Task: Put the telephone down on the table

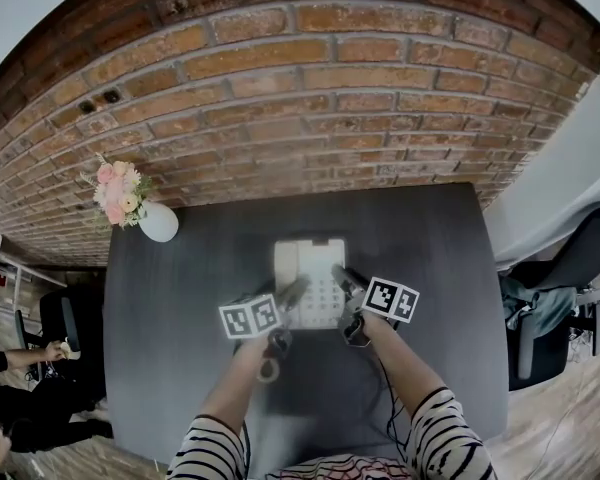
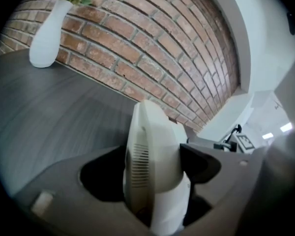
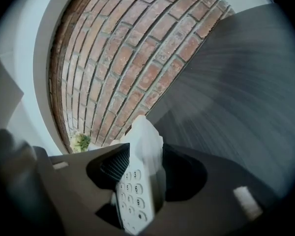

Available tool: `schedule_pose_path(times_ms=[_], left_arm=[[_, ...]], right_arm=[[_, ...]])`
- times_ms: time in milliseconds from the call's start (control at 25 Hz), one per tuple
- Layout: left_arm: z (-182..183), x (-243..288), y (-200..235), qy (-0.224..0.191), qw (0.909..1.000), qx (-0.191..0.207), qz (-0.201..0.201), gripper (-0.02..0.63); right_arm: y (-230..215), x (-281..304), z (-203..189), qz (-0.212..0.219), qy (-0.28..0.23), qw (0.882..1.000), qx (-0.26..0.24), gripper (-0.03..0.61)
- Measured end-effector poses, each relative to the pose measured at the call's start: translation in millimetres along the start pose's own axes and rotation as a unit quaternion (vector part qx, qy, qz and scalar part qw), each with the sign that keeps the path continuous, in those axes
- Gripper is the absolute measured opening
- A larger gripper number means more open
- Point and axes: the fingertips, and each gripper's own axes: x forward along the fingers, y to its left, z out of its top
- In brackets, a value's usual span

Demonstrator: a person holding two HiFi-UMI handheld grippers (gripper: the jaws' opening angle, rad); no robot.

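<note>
Two grippers shared the load: left gripper [image 1: 296, 291] pinched the telephone [image 1: 310, 268] on its handset edge and right gripper [image 1: 343, 279] clamped the keypad edge, prob. to keep the body level for setting down. Phone was mid-table over the dark, wood-grained table [image 1: 180, 298]; contact w/ the top couldn't be judged. Casing was smooth white plastic, rounded, w/ a slotted grille. Jaws were matte black, w/ a ribbed pad on the R.

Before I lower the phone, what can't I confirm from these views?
- Gap between telephone and table: head view looks straight down; both gripper views miss the underside.
- Telephone's near left corner: head view, covered by the left gripper.
- Part of the keypad: right gripper view, behind a jaw of the right gripper.
</note>
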Motion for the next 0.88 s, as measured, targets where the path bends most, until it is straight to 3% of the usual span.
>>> schedule_pose_path(times_ms=[480,880], left_arm=[[-5,-30,-10,-0.045,0.9986,0.028,-0.011,0.348],[-27,-92,-23,-0.074,0.9959,0.050,-0.017,0.342]], right_arm=[[14,-48,-24,-0.014,-0.011,0.997,-0.074,0.199],[30,-108,-70,-0.031,-0.041,0.996,-0.074,0.130]])
